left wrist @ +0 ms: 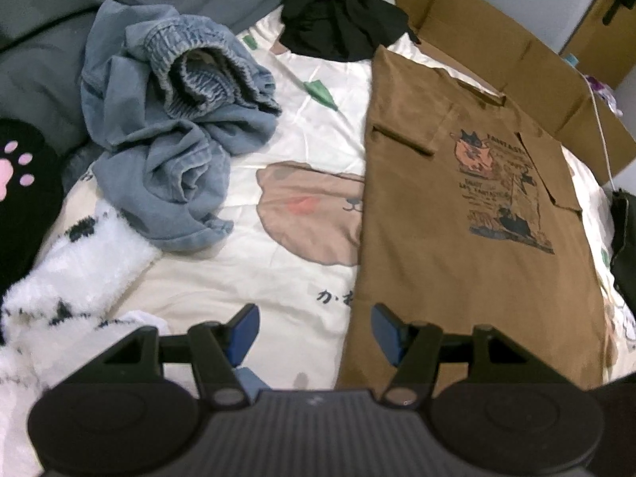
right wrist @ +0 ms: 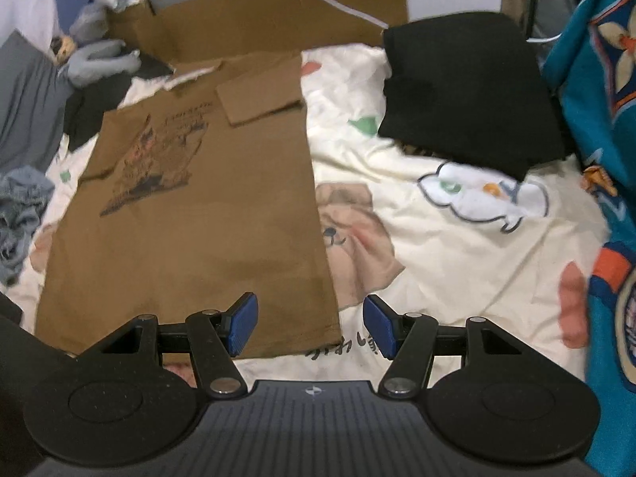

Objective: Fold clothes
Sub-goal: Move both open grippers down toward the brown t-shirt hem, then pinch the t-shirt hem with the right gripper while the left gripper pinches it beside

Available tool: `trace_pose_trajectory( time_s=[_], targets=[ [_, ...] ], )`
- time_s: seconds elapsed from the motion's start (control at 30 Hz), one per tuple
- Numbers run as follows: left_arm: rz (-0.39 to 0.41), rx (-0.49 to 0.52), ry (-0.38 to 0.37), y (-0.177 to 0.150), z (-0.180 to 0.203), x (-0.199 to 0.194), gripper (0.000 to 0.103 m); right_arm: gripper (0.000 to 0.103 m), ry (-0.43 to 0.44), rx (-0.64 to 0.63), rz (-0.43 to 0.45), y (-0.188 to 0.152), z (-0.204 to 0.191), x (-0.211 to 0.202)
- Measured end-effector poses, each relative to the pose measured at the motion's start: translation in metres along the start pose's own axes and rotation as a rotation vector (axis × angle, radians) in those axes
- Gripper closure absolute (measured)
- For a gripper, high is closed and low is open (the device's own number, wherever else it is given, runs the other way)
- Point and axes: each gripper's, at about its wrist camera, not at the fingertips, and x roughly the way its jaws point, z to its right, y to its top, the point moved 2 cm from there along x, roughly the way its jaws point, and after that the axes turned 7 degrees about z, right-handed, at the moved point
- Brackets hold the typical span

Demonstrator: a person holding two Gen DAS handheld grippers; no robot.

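On a bed covered by a cream quilt (left wrist: 302,278) printed with cartoon animals, a brown T-shirt (left wrist: 469,206) is laid flat, its sides and sleeves already folded inward so that it forms a long rectangle. The hem lies nearest both cameras and the collar farthest away, close to a sheet of cardboard (left wrist: 516,51).

The left gripper (left wrist: 315,328) is seen above the shirt's near left corner, with the left edge of the cloth running between its blue pads. The right gripper (right wrist: 310,324) is seen above the near right corner, the right edge likewise between its pads. Both grippers are held about halfway open, and nothing is gripped by either; whether the cloth is touched cannot be told.

The step in hand is judged to be the taking of the two hem corners, so that the hem can be carried up to the collar. It would be done well if both corners were pinched through every folded layer, with none of the quilt caught beneath, and lifted evenly so that the tucked sides stay in place.

Crumpled blue jeans (left wrist: 171,131) lie to the left, a black garment (left wrist: 342,24) beyond them, and a folded black garment (right wrist: 469,91) to the right.
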Motion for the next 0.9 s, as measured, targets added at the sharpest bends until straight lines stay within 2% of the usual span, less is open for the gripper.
trace_pose_trajectory(
  time_s=[0.17,0.27,0.4,0.43,0.53,0.63,0.83,0.9],
  targets=[
    [-0.03,0.024,0.003,-0.011,0.005,0.008,0.039,0.056,0.028,0.043,-0.049,-0.015,0.007,0.035],
    [-0.045,0.036,0.01,-0.02,0.007,0.013,0.039,0.056,0.06,0.016,-0.057,-0.012,0.004,0.054],
    [-0.057,0.039,-0.004,-0.03,0.009,0.017,0.039,0.058,0.05,-0.024,-0.091,-0.008,0.007,0.082],
    [-0.059,0.04,-0.005,-0.032,0.009,0.017,0.039,0.065,0.045,-0.036,-0.097,-0.008,0.009,0.087],
    [-0.065,0.043,-0.006,-0.035,0.007,0.017,0.038,0.072,0.035,-0.069,-0.126,-0.009,0.013,0.1],
    [-0.067,0.037,0.0,-0.036,0.004,0.016,0.037,0.072,0.023,-0.093,-0.168,-0.013,0.017,0.111],
    [-0.062,0.015,0.006,-0.04,-0.005,0.011,0.036,0.073,0.013,0.013,-0.191,-0.02,0.03,0.119],
    [-0.065,0.009,0.004,-0.044,-0.007,0.011,0.036,0.073,0.01,-0.004,-0.207,-0.02,0.026,0.119]
  ],
)
